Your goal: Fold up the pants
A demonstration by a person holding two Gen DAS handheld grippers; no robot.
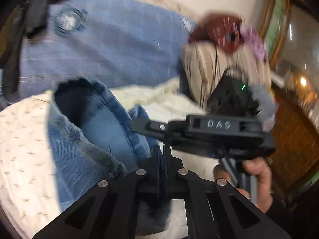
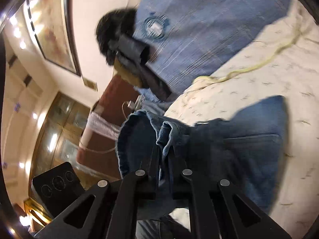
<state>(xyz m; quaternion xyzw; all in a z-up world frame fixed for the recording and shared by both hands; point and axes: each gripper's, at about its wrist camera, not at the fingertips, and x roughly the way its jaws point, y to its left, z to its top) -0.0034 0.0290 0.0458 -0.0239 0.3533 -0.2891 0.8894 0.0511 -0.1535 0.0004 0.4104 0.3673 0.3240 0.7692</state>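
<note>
My left gripper [image 1: 162, 155] is clamped on a fold of the blue denim pants [image 1: 83, 139], its black fingers [image 1: 157, 159] pressed together with the cloth bunched between them. The pants lie on the cream quilted bedspread [image 1: 22, 139] of the bed, with one dark, open leg end gaping just beyond my fingers, toward the light blue striped cloth with a round white emblem [image 1: 103, 45] that covers the far part of the bed. My right gripper [image 1: 139, 125] crosses the left wrist view from the right, its black body marked with pale letters, and its tip touches the denim beside my own grip; my right hand [image 1: 257, 181] wraps its handle near the lower right.

From the right wrist view, my right gripper [image 2: 164, 159] is likewise closed on the pants [image 2: 249, 149], a lighter hem edge pinched between its fingers [image 2: 154, 159]. The rest of the denim spreads to the right across the bedspread [image 2: 269, 83], apart from the striped cloth [image 2: 209, 29] further up the bed. A black furry garment with a dark strap [image 2: 127, 45] lies on that cloth at the bed's left edge. Both views are blurred, so finer detail of the seams is unclear.
</note>
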